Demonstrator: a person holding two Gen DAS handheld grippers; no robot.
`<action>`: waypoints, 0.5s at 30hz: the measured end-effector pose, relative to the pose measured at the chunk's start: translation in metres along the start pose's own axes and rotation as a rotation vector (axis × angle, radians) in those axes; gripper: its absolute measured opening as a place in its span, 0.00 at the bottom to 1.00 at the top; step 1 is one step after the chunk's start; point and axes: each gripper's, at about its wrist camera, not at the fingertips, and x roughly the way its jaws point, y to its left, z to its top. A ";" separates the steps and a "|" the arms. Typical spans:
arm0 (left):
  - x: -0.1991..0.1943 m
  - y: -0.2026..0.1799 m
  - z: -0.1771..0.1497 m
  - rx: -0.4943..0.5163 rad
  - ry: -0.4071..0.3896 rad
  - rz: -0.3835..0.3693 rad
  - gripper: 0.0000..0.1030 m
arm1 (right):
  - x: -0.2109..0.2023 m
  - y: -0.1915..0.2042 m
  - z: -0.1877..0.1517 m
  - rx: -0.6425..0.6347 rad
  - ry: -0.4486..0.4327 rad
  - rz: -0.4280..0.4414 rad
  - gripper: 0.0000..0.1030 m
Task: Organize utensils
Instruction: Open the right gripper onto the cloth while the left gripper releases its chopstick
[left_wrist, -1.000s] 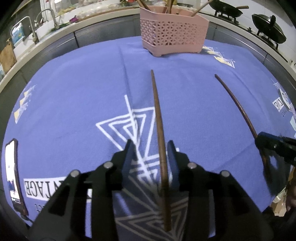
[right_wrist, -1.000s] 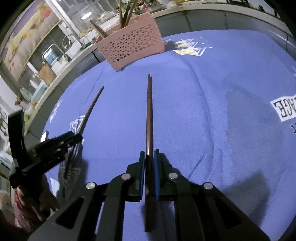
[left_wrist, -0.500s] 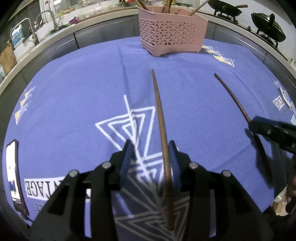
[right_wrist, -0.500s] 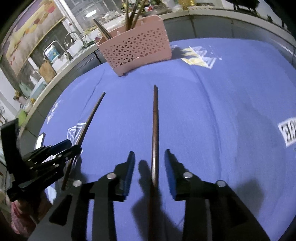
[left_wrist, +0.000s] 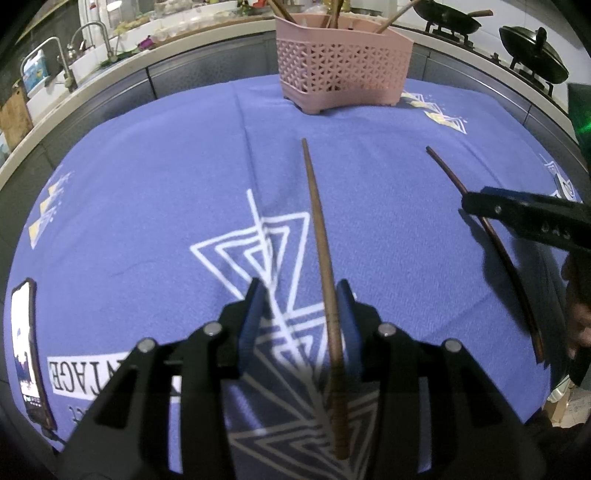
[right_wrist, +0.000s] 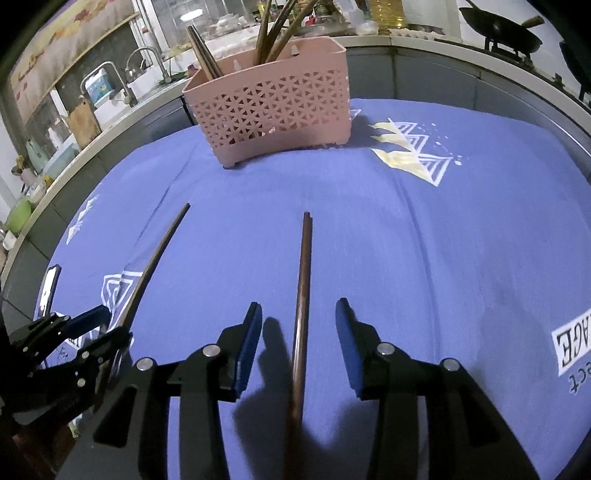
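Blue cloth (right_wrist: 443, 258) carries two chopsticks; my right hand-held gripper (right_wrist: 299, 332) is opening around one chopstick (right_wrist: 303, 280), my left hand-held gripper (left_wrist: 301, 314) spread around the other chopstick (left_wrist: 321, 236).

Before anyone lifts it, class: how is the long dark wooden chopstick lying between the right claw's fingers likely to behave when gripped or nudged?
The long dark wooden chopstick looks straight and rigid, so it probably stays stiff when lifted. Being thin, it is likely light. Its slim rounded shaft may roll on the blue printed cloth if nudged sideways, and gripped near one end by the right claw, now opening around it, it could pivot.
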 end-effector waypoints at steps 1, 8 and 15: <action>0.000 0.000 0.000 0.000 0.000 -0.001 0.38 | 0.001 0.000 0.002 -0.005 0.001 -0.003 0.41; 0.002 -0.002 0.008 0.003 0.015 -0.007 0.41 | 0.008 0.002 0.012 -0.028 0.012 -0.010 0.41; 0.015 -0.002 0.028 0.010 0.026 -0.011 0.41 | 0.011 0.003 0.017 -0.045 0.018 -0.009 0.41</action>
